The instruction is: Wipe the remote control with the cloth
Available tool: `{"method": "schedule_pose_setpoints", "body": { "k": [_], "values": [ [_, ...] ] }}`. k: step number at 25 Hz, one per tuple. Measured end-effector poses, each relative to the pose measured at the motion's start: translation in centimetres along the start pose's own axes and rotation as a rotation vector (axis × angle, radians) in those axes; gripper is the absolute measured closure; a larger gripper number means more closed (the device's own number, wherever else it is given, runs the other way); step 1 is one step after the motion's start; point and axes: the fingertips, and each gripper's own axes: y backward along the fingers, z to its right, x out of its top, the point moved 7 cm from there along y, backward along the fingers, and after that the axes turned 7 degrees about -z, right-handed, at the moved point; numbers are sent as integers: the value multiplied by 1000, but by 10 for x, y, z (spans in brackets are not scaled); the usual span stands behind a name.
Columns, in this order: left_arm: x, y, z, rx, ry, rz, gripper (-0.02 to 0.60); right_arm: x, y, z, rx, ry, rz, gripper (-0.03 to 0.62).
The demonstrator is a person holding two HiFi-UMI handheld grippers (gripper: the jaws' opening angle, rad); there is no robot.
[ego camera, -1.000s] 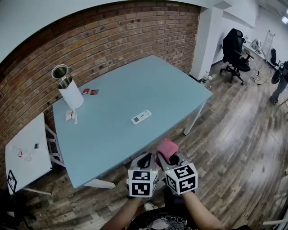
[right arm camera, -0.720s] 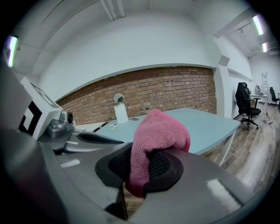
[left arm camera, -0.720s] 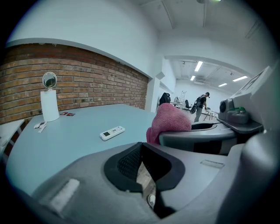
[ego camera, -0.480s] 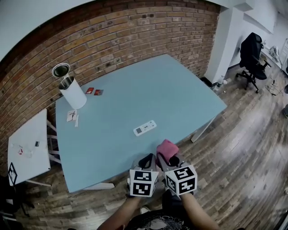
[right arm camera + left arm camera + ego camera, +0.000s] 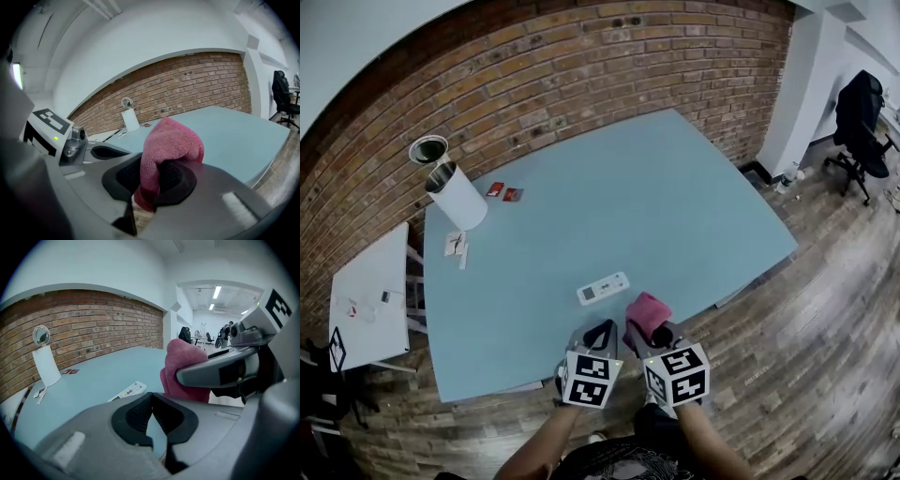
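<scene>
A white remote control (image 5: 602, 288) lies flat on the light blue table (image 5: 675, 197), close to its near edge; the left gripper view shows the remote control (image 5: 127, 391) just beyond the jaws. My right gripper (image 5: 652, 328) is shut on a folded pink cloth (image 5: 646, 314), which bulges out above the pads (image 5: 173, 176) as a pink cloth (image 5: 169, 145). My left gripper (image 5: 598, 336) is shut with nothing in it, side by side with the right one. Both hover at the table's near edge, short of the remote.
A white cylindrical bin (image 5: 456, 192) with a round mirror-like lid stands at the table's far left corner. Two small red cards (image 5: 503, 192) and some papers (image 5: 456, 246) lie near it. A brick wall backs the table; a small white side table (image 5: 370, 300) stands left; an office chair (image 5: 860, 117) far right.
Both grippers have come forward together toward the table's near edge, and the table and remote now sit closer beneath them. The cloth stays clamped in the right gripper.
</scene>
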Motion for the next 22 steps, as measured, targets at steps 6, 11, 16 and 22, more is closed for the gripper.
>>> {"method": "schedule_pose_setpoints", "body": {
  "k": [6, 11, 16, 22],
  "values": [
    [4, -19, -9, 49, -91, -64, 578, 6, -15, 21, 116, 37, -44, 531],
    [3, -30, -20, 62, -190, -130, 512, 12, -23, 33, 175, 46, -62, 531],
    [-6, -40, -39, 53, -268, -211, 468, 12, -31, 32, 229, 68, -87, 531],
    [-1, -58, -59, 11, -322, -248, 419, 14, -46, 41, 227, 72, -117, 531]
  ]
}}
